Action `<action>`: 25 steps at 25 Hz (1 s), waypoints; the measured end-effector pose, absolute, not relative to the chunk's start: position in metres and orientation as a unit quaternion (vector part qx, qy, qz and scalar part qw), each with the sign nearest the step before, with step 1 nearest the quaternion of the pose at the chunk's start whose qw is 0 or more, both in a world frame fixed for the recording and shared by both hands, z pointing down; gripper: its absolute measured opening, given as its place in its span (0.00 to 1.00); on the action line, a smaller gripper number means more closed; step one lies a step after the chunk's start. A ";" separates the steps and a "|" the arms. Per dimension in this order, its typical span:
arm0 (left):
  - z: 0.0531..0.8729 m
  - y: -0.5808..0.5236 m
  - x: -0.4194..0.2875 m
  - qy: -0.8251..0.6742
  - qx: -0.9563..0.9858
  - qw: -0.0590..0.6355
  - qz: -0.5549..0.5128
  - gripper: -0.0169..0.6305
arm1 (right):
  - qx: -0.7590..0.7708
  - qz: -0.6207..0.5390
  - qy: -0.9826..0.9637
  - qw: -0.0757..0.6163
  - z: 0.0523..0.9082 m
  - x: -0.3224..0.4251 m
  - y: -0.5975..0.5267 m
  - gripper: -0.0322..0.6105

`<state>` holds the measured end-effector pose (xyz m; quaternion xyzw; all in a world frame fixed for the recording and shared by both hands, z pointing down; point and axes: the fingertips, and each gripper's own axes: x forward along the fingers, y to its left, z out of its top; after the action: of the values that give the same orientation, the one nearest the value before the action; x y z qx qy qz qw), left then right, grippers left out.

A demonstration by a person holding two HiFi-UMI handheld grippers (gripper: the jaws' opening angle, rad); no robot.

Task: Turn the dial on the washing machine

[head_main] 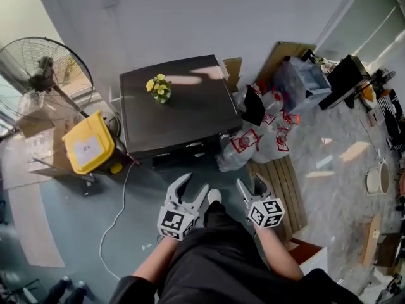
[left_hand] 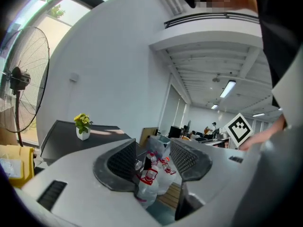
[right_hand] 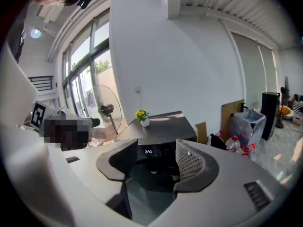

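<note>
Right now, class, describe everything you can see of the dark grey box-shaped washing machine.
The dark grey box-shaped washing machine stands upright on the floor by the white wall. Its flat, glossy top carries a small white pot of yellow flowers near the back. A lit digital display shows on its front panel.

– Any legible markings?
– One. On the washer [right_hand: 163,124], the display [right_hand: 148,152] shows 2:30.
– Others?
– Red labels [head_main: 243,142] on the bottles [head_main: 269,149] and a white label [head_main: 87,149] on the yellow bin [head_main: 98,130]: print too small to read.
</note>
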<state>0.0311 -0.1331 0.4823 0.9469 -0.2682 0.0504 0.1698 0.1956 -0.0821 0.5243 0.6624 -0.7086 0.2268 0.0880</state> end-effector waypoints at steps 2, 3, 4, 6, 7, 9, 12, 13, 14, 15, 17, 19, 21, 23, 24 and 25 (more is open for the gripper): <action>0.481 -0.147 0.042 -0.291 0.942 0.161 0.049 0.34 | 0.642 0.229 -0.725 0.097 0.529 0.204 -0.103 0.40; 0.481 -0.153 0.047 -0.303 0.938 0.160 0.046 0.34 | 0.631 0.229 -0.734 0.101 0.532 0.208 -0.112 0.40; 0.481 -0.159 0.051 -0.315 0.934 0.160 0.044 0.34 | 0.620 0.229 -0.743 0.106 0.535 0.211 -0.120 0.40; 0.482 -0.167 0.059 -0.335 0.927 0.160 0.044 0.34 | 0.601 0.229 -0.757 0.115 0.541 0.218 -0.135 0.40; 0.483 -0.171 0.063 -0.343 0.925 0.159 0.047 0.34 | 0.594 0.231 -0.762 0.118 0.544 0.221 -0.141 0.40; 0.482 -0.178 0.070 -0.357 0.919 0.160 0.053 0.34 | 0.582 0.236 -0.769 0.121 0.551 0.229 -0.152 0.40; 0.482 -0.186 0.080 -0.375 0.911 0.162 0.049 0.34 | 0.573 0.238 -0.774 0.125 0.560 0.242 -0.167 0.40; 0.485 -0.188 0.083 -0.380 0.909 0.162 0.048 0.34 | 0.570 0.238 -0.776 0.127 0.563 0.245 -0.171 0.40; 0.487 -0.188 0.085 -0.383 0.908 0.162 0.049 0.34 | 0.567 0.239 -0.778 0.129 0.568 0.247 -0.174 0.40; 0.490 -0.188 0.087 -0.385 0.907 0.162 0.052 0.34 | 0.563 0.241 -0.780 0.131 0.572 0.248 -0.177 0.40; 0.495 -0.187 0.093 -0.386 0.906 0.160 0.061 0.34 | 0.553 0.246 -0.784 0.134 0.581 0.249 -0.182 0.40; 0.496 -0.185 0.101 -0.389 0.905 0.160 0.066 0.34 | 0.545 0.248 -0.789 0.137 0.586 0.252 -0.187 0.40; 0.496 -0.184 0.107 -0.396 0.902 0.162 0.065 0.34 | 0.539 0.250 -0.792 0.140 0.593 0.257 -0.191 0.40; 0.500 -0.182 0.109 -0.406 0.897 0.165 0.065 0.34 | 0.534 0.252 -0.794 0.144 0.602 0.259 -0.195 0.40; 0.502 -0.181 0.109 -0.411 0.894 0.166 0.065 0.34 | 0.532 0.254 -0.795 0.147 0.607 0.259 -0.197 0.40; 0.504 -0.180 0.108 -0.415 0.892 0.166 0.065 0.34 | 0.530 0.255 -0.795 0.150 0.613 0.259 -0.199 0.40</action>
<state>0.1085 -0.1802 0.5036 0.8921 -0.4150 0.0654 0.1662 0.2589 -0.1993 0.6125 0.5295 -0.7949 0.2553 0.1501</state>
